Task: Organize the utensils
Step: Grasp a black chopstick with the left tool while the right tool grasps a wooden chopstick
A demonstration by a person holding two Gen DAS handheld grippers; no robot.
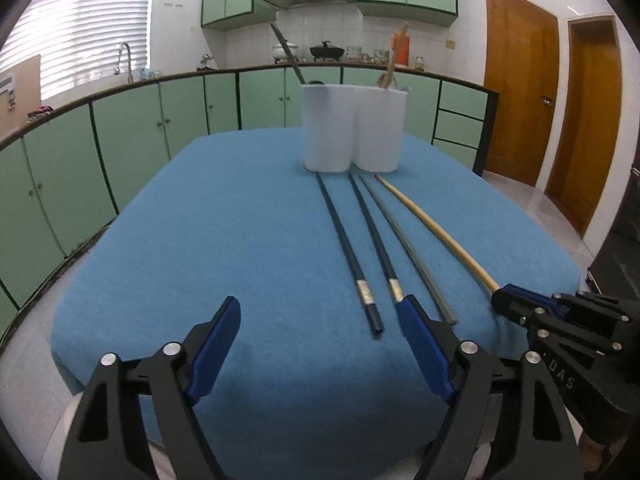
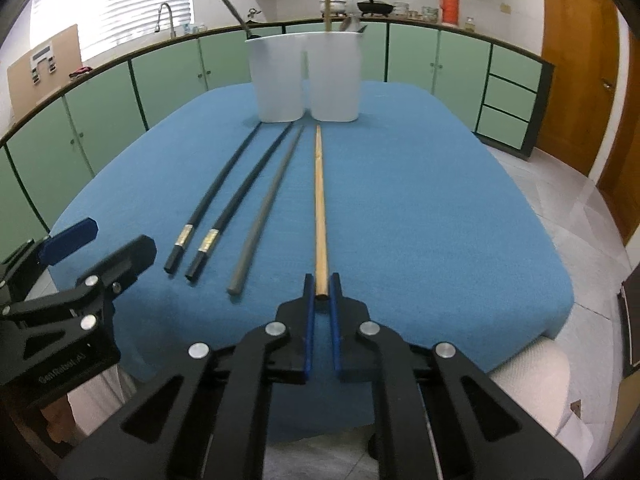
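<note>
- Chopsticks lie side by side on the blue cloth [image 2: 440, 184]: two black chopsticks [image 2: 224, 196] with pale bands, one grey chopstick [image 2: 266, 208] and one wooden chopstick [image 2: 320, 200], all with tips pointing toward the white holder [image 2: 304, 76]
- White holder stands at the far end of the cloth, its two compartments joined; a dark-handled utensil sits in the left one, a wooden stick and a spoon-like piece in the right, so some sorting looks done
- Right gripper [image 2: 322, 286] is clenched on the near end of the wooden chopstick, which lies flat on the cloth, not yet lifted
- Left gripper [image 1: 320, 320] is released, jaws wide, low over the near edge; one pad sits just at the near end of a black chopstick, and whether it touches cannot be told
- Judged remaining: all four chopsticks must go into the holder
- Open room: bare cloth stretches either side of the row, and the path up to the holder is unobstructed
- Edges: the chopstick ends lie near the table's front edge, and the two grippers sit close together, so a sideways swing could knock the neighbouring sticks
</note>
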